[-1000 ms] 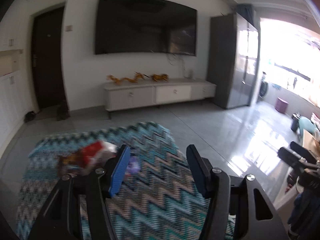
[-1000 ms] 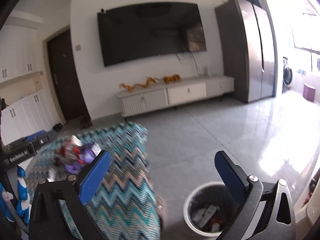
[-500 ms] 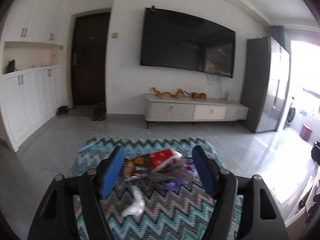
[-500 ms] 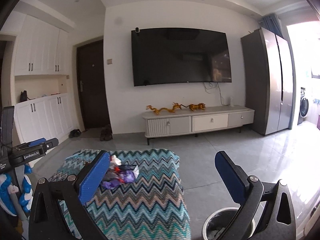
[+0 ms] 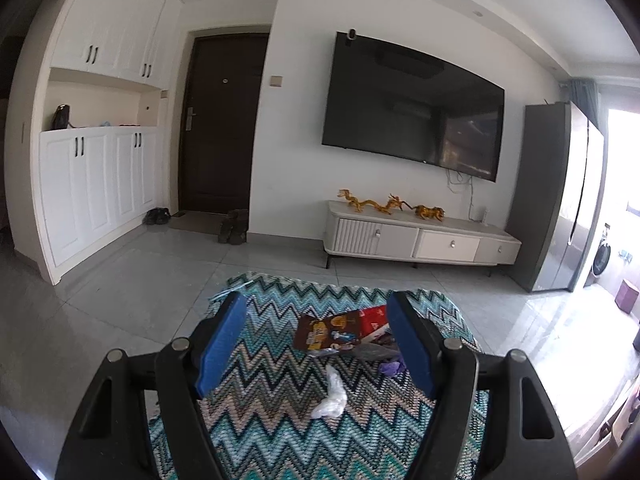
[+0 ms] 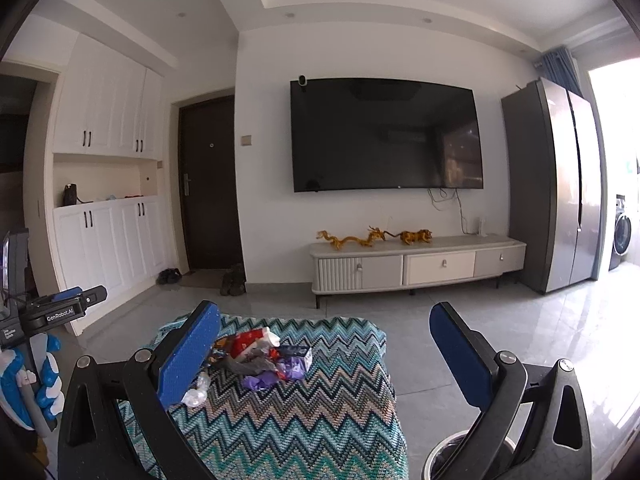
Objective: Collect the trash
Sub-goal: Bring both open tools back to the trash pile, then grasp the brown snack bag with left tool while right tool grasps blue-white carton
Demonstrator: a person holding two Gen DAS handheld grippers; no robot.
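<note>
A pile of trash lies on a low table under a blue zigzag cloth. It holds a brown and red snack wrapper, a crumpled white plastic scrap and a purple wrapper. My left gripper hangs open in front of and above the pile, and nothing is between its blue pads. My right gripper stands wide open and empty, with the trash pile past its left finger. The rim of a trash bin shows on the floor at the lower right.
A white TV stand with golden figurines and a wall TV stand behind the table. A dark door, shoes and white cabinets are to the left, a grey fridge to the right. A gloved hand holds the left gripper body.
Both views have swung and risen, so the room now appears level. The trash pile has come between the left fingers, which stand wider than a second ago. The bin has slid to the right view's lower edge.
</note>
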